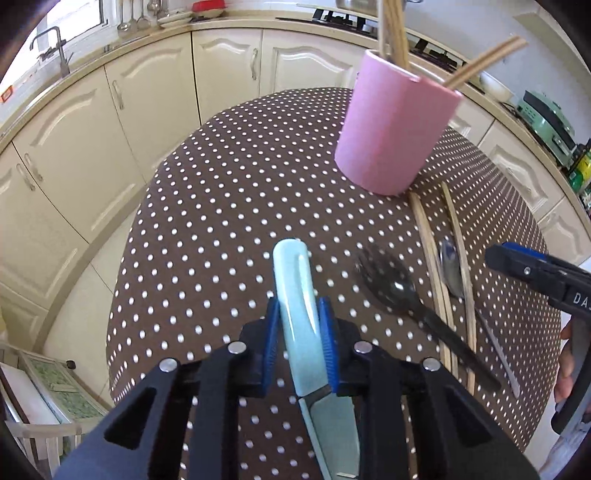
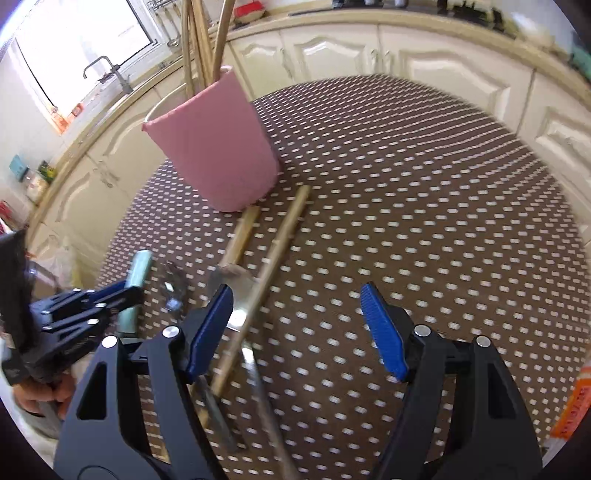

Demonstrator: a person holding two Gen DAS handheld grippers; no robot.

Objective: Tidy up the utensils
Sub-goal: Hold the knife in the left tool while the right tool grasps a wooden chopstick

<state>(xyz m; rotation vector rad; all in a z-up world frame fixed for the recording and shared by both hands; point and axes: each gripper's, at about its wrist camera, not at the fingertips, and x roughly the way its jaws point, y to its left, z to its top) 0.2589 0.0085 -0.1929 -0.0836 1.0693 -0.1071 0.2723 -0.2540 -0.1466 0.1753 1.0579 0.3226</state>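
1. Table (image 1: 229,206): round, brown cloth with white dots. It carries everything, so you work from its near edge.

2. Pink holder (image 1: 395,133): upright toward the far edge, with several chopsticks (image 1: 393,29) already standing in it. That part looks done.

3. Left on the cloth, all near the right-hand edge in the left wrist view: 2 or 3 loose chopsticks (image 1: 430,251) running from the holder's foot toward you, a black spork (image 1: 395,284) just beside them, and a metal spoon (image 1: 450,266) lying among the sticks. I judge you under halfway.

4. Knife (image 1: 295,295): pale blue handle, blade toward you, near the middle of the near edge. Not yet in the holder.

5. Your left gripper (image 1: 297,328): blue pads pressed against both sides of the knife handle, pinching it. Whether it is lifted off the cloth, I cannot tell.

6. Your right gripper (image 2: 297,325): jaws spread wide, nothing between the pads, hanging over the sticks and spoon. That view is blurred.
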